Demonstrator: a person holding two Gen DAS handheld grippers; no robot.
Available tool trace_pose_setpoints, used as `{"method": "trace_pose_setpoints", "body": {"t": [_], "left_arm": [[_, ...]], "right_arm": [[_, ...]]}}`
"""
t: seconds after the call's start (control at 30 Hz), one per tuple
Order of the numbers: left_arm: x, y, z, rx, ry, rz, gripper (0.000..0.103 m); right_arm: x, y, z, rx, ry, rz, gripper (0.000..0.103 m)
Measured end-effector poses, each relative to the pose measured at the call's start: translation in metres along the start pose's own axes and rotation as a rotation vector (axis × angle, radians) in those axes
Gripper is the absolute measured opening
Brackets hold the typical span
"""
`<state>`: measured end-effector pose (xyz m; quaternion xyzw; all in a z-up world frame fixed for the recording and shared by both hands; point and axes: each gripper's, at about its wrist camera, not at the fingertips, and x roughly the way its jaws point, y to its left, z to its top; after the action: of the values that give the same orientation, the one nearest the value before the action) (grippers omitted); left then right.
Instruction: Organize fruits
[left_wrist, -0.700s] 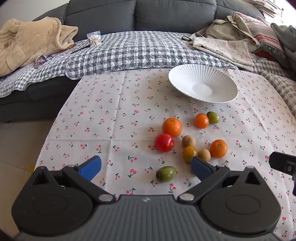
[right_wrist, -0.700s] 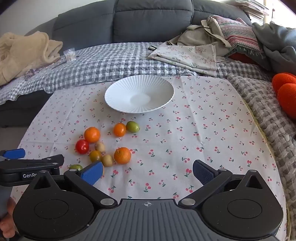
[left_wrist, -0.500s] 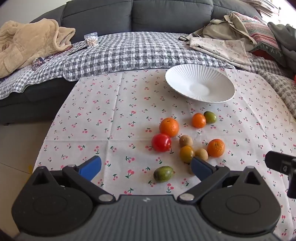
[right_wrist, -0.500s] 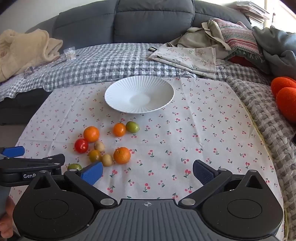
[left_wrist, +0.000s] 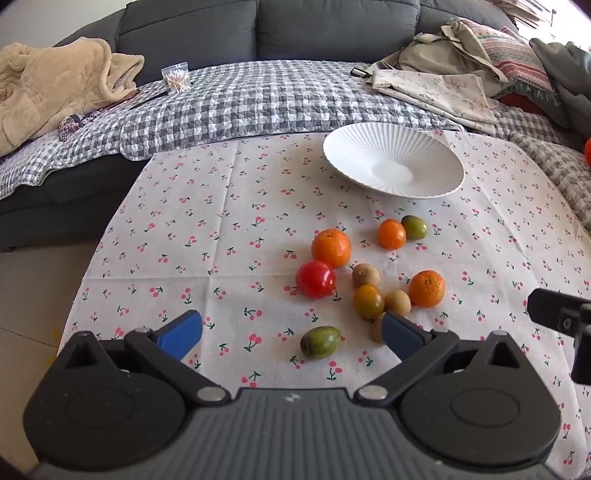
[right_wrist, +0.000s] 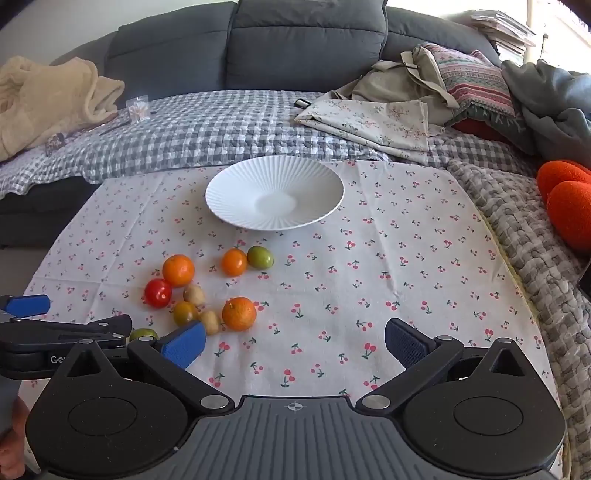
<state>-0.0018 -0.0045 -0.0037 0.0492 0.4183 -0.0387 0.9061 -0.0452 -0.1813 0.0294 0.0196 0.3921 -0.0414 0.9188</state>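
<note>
Several small fruits lie loose on a cherry-print cloth (left_wrist: 207, 236): a red tomato (left_wrist: 316, 278), two oranges (left_wrist: 331, 247) (left_wrist: 427, 288), a small orange fruit (left_wrist: 392, 234), green fruits (left_wrist: 414, 227) (left_wrist: 320, 342) and brown ones (left_wrist: 365, 275). An empty white ribbed plate (left_wrist: 393, 162) (right_wrist: 275, 192) stands behind them. My left gripper (left_wrist: 291, 330) hangs open above the near green fruit, holding nothing. My right gripper (right_wrist: 293, 343) is open over bare cloth, right of the orange (right_wrist: 239, 314).
A grey sofa with a checked quilt (left_wrist: 258, 99) runs along the back. On it lie a beige blanket (left_wrist: 55, 88), folded floral cloths (right_wrist: 373, 122), a striped cushion (right_wrist: 476, 81) and orange plush shapes (right_wrist: 569, 206). A woven throw (right_wrist: 535, 258) borders the cloth's right edge.
Both views have shifted slightly: the fruits and plate sit a little higher and left in the left wrist view. Both grippers stay open.
</note>
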Motion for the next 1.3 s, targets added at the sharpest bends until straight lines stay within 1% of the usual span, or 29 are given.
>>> {"method": "trace_pose_setpoints", "body": {"t": [0.13, 0.43, 0.6, 0.8, 1.3], "left_arm": [[-0.0002, 0.0001, -0.0004, 0.001, 0.0, -0.013, 0.102], [0.0005, -0.0009, -0.0028, 0.002, 0.004, -0.028, 0.102], [-0.0007, -0.001, -0.003, -0.001, 0.004, -0.061, 0.102], [0.0, -0.0024, -0.005, -0.004, 0.015, -0.082, 0.102], [0.0022, -0.0037, -0.0064, 0.007, 0.015, -0.084, 0.102]], "right_arm": [[0.002, -0.0001, 0.0006, 0.01, 0.014, 0.021, 0.103], [0.0022, 0.0012, 0.001, -0.01, 0.005, 0.026, 0.103], [0.0028, 0.0015, 0.0001, -0.013, 0.004, 0.035, 0.103], [0.001, 0.0021, 0.0, -0.016, -0.006, 0.04, 0.103], [0.0018, 0.003, -0.0025, -0.022, -0.021, 0.037, 0.103]]}}
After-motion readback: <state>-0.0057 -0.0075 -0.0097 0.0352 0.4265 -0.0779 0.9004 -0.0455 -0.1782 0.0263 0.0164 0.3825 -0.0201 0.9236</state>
